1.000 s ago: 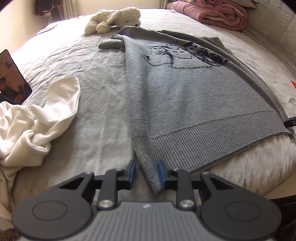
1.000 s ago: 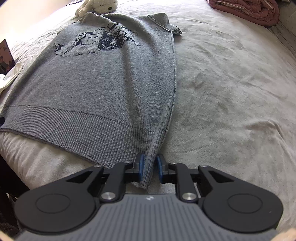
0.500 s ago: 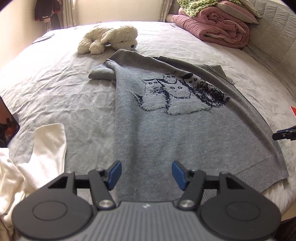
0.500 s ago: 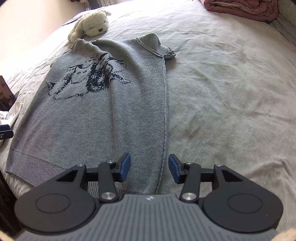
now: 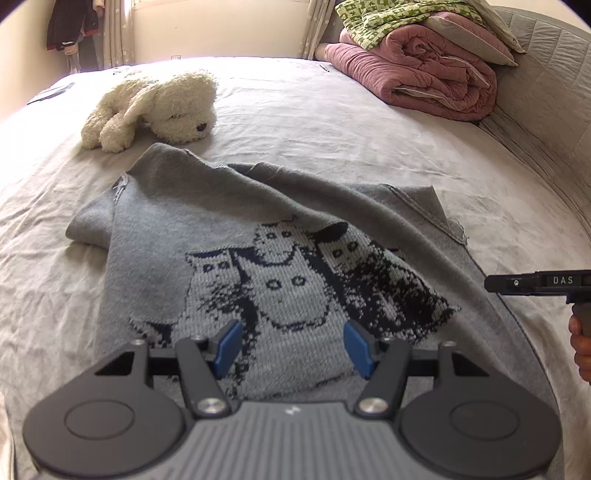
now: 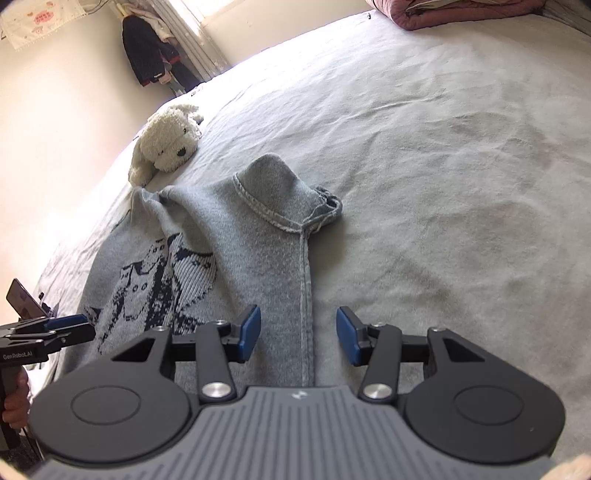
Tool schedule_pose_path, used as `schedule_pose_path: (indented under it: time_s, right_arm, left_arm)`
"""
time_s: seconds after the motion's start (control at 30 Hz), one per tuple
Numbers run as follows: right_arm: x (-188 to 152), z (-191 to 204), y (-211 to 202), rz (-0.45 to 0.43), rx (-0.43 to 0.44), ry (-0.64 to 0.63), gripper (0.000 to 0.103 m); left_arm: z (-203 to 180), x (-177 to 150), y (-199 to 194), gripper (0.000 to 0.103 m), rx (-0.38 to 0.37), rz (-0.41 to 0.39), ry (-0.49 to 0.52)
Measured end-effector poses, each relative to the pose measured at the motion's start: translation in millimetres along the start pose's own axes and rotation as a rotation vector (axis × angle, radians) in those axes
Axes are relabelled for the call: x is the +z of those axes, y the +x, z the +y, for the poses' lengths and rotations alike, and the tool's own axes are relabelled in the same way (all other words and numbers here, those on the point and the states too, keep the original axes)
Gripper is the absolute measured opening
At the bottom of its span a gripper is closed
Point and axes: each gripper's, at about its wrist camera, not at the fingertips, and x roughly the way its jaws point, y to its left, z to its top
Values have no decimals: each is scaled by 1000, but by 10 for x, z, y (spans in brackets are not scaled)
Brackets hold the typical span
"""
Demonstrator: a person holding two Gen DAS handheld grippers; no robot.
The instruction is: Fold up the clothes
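A grey knitted sweater with a navy and white cat pattern lies flat on the bed, sleeves tucked under. My left gripper is open and empty, hovering over the cat pattern. My right gripper is open and empty above the sweater's right side seam, below the folded sleeve end. The right gripper's tip shows at the right edge of the left wrist view; the left gripper shows at the left edge of the right wrist view.
A white plush dog lies just beyond the sweater's collar. A rolled pink quilt and green blanket sit at the headboard, far right. A phone stands at the left. Dark clothes hang by the window.
Both grippers let go of the sweater's hem corners, opened, and moved forward and up over the sweater toward its chest and shoulder area.
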Motion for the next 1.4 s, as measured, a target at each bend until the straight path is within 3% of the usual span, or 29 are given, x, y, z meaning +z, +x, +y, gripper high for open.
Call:
schedule_pose_path:
  time_s: [0.37,0.43,0.5,0.63,0.8,0.93,1.2,1.4]
  right_arm:
    - [308,-377,451,-144,251,234,50]
    - [256,-454,494,-205,293,301,40]
    - [209,-518,531,-257,304,394,22]
    - [164,-456,432,-330,321,418,17]
    - [238,-258,263,-359,412,317,15]
    - [288,84,229,-325,456,133,15]
    - [65,833,460,-122,509,-237,14]
    - [-119,1059,737,68,499,-371,13]
  left_arm:
    - [-362,659,660,62,4,-21,51]
    - [-441,785,767,62,14,-16,75]
    - [-511,909,887,62,17,-1,99]
    - [-543,1113,1050,62,-12,42,31]
    - [-538,1284,1117,62,-72,88,-72]
    - [-524,1343,1007,62,-41,80,-43]
    - [-246,1366,842,62,17,63,-32]
    - [-151,1355,915,62,48,76,-34]
